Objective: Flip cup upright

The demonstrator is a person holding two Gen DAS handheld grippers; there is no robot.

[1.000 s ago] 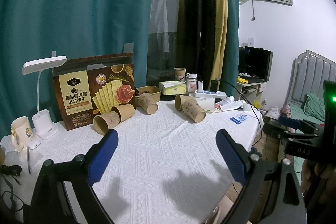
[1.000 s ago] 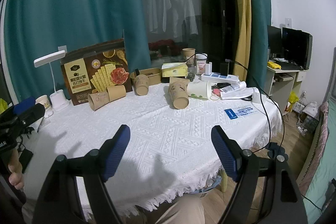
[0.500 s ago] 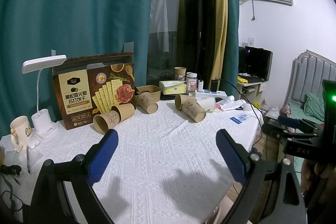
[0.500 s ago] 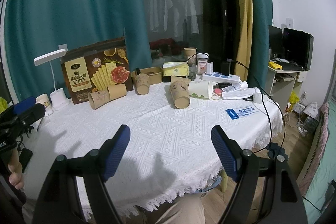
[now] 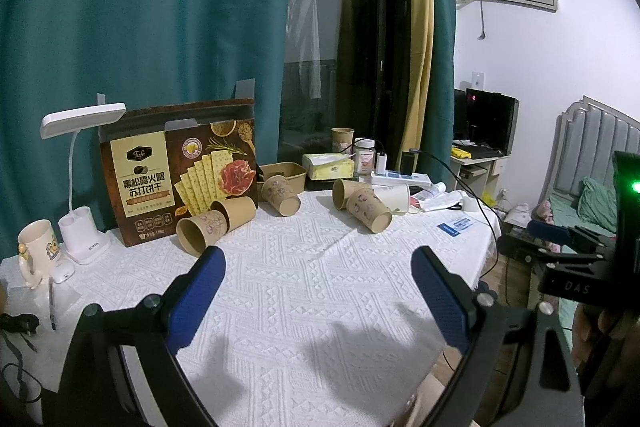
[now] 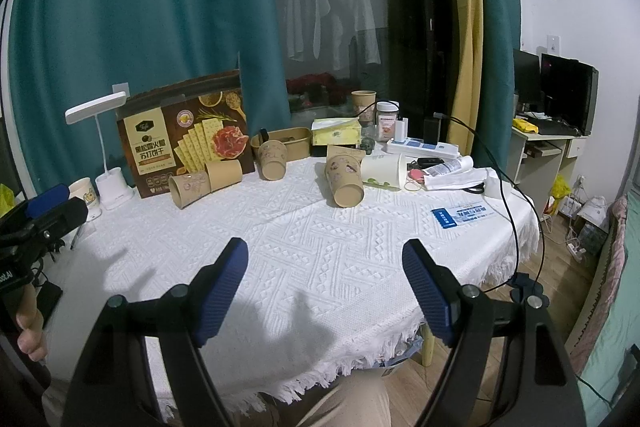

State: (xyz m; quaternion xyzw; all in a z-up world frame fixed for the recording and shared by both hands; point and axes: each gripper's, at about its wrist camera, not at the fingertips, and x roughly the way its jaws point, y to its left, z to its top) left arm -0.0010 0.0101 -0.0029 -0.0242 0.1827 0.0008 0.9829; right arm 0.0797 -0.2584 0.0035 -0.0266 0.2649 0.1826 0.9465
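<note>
Several brown paper cups lie on their sides on the white tablecloth (image 5: 304, 291). One pair (image 5: 202, 229) lies by the cracker box, one cup (image 5: 280, 193) sits mid-back, and another pair (image 5: 370, 209) lies to the right. In the right wrist view they show as the left pair (image 6: 190, 189), the middle cup (image 6: 272, 159) and the right cup (image 6: 346, 181). A white cup (image 6: 382, 169) lies beside it. My left gripper (image 5: 318, 301) is open and empty, well short of the cups. My right gripper (image 6: 326, 297) is open and empty too.
A cracker box (image 5: 180, 167) stands at the back left, with a white desk lamp (image 5: 80, 171) and a mug (image 5: 38, 253) beside it. A tissue box (image 5: 328, 165), jar, power strip (image 6: 420, 147) and cables crowd the back right. A blue card (image 6: 460, 215) lies near the right edge.
</note>
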